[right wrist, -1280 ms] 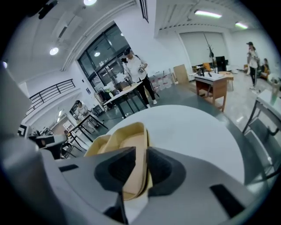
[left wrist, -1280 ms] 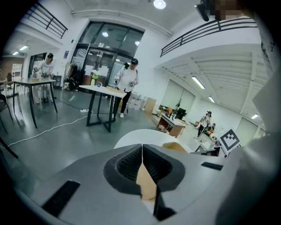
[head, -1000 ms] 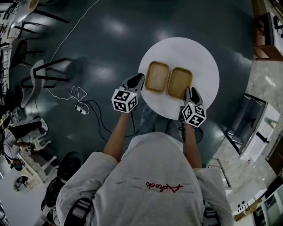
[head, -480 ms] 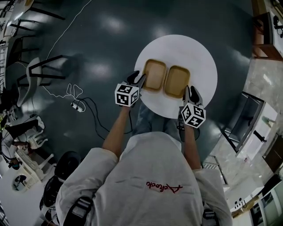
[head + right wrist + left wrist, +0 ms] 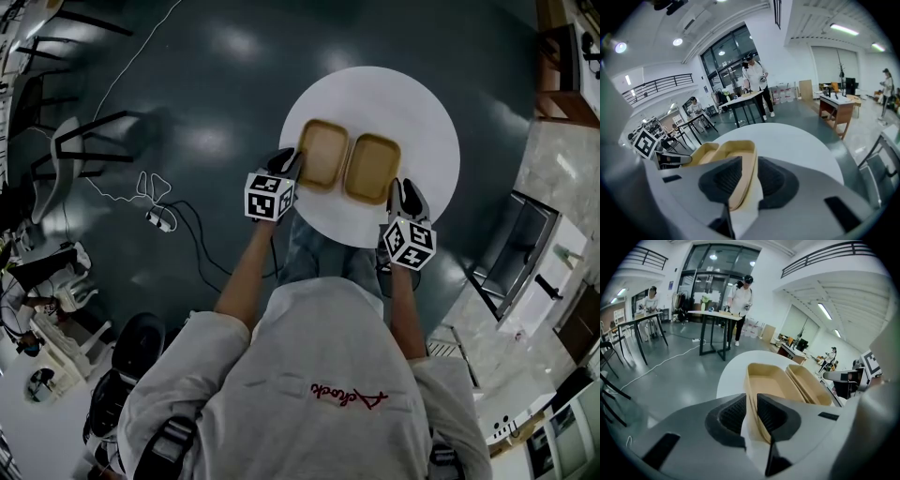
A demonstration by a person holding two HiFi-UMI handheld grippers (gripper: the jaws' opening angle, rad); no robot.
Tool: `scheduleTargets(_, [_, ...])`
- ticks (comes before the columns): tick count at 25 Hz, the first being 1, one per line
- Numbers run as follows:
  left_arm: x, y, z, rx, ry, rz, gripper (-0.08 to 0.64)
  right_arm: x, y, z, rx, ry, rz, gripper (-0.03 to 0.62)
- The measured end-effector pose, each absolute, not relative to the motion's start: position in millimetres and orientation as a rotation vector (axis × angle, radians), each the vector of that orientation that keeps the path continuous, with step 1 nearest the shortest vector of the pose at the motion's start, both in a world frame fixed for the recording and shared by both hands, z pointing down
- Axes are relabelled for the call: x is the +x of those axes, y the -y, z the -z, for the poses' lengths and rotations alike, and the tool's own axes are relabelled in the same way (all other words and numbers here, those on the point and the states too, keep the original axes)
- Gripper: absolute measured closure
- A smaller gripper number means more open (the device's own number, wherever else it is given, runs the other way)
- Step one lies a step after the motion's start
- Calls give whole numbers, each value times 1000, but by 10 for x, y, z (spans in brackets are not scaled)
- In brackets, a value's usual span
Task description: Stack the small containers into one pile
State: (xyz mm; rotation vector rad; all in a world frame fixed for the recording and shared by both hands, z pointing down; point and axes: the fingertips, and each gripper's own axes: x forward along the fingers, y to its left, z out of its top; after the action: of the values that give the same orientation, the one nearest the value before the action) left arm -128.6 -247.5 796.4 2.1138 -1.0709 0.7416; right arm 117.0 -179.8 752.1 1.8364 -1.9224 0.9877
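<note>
Two shallow tan containers lie side by side on a round white table (image 5: 394,103). The left container (image 5: 323,155) (image 5: 771,385) has its near wall between the pads of my left gripper (image 5: 286,164) (image 5: 751,401), whose jaws are closing and touch the wall on both sides. The right container (image 5: 372,169) (image 5: 736,152) has its near rim clamped by my right gripper (image 5: 403,199) (image 5: 750,171). Both containers rest on the table and touch along their long sides. In the right gripper view the left container (image 5: 705,152) shows just beyond the right one.
The table stands on a dark glossy floor. A white cable (image 5: 155,202) and a chair (image 5: 84,141) lie to the left. A stone counter (image 5: 562,169) runs along the right. People stand at tables (image 5: 715,315) far behind.
My left gripper has moved in from beside the table onto the left container's near wall. The right gripper has stayed on the right container.
</note>
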Motion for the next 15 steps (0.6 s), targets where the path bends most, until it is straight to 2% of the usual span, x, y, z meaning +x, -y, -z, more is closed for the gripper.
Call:
scheduleTargets(6, [-1254,2483,-7941,2113,1081,-737,531,1185,1793,-7507,1835,1930,-980,482])
scheduleTargets(15, [-1281,2595,-7518,2158,1167,-670,534,1220,1828,-7336,1848,1960,-959,482])
